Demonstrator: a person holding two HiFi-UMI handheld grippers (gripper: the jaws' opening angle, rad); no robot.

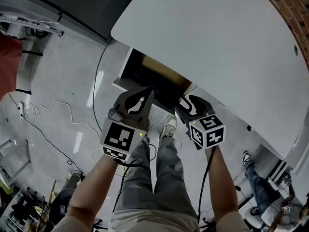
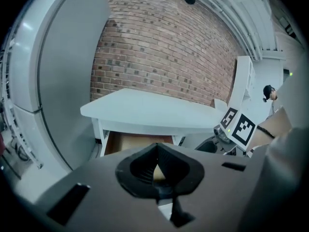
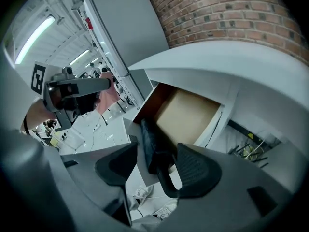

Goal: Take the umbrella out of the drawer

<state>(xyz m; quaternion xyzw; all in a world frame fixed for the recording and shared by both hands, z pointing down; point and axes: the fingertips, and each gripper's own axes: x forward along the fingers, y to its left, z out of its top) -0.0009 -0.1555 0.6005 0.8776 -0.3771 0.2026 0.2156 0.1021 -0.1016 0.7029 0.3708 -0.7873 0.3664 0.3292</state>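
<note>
Beyond the right gripper [image 3: 157, 147], jaws spread and empty, the umbrella [image 3: 149, 138] lies in the drawer [image 3: 193, 115]

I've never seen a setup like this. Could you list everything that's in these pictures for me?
white table with a rounded top: one, white, in front of the brick wall
red-brown brick wall: one, behind the table
open drawer with a brown wooden inside: one, pulled out under the table top
dark folded umbrella: one, black, lying along one side of the drawer
tall grey cabinet: one, grey, beside the table
bystander's legs: blue jeans, lower right of the head view
grey trousers: the person's own
white sneaker: on the floor below the drawer
left gripper: black, jaws together, empty
right gripper: black, jaws apart, umbrella ahead, not gripped
</note>
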